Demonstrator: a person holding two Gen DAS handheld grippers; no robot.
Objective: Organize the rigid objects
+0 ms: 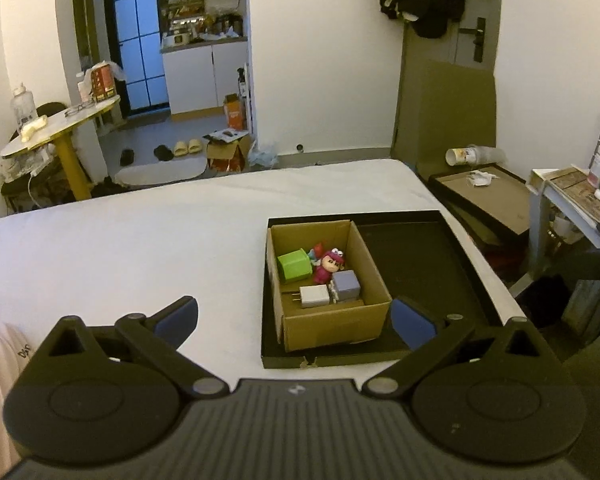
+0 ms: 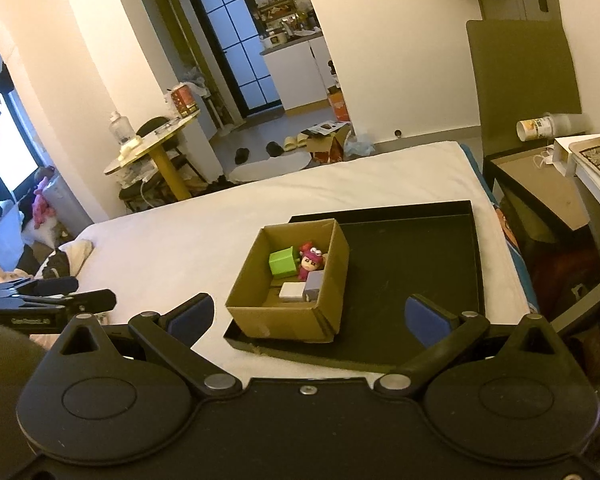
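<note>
Left hand-held gripper (image 1: 294, 320) spread wide, empty, right hand-held gripper (image 2: 308, 316) likewise, above cardboard box (image 2: 260, 320)

A red toy (image 1: 318, 249) hides partly behind the pink figurine (image 1: 327, 265).

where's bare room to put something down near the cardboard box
The black tray is bare right of the cardboard box, up to its far rim. The white bed surface left of the tray is open too. Inside the box is crowded.
</note>
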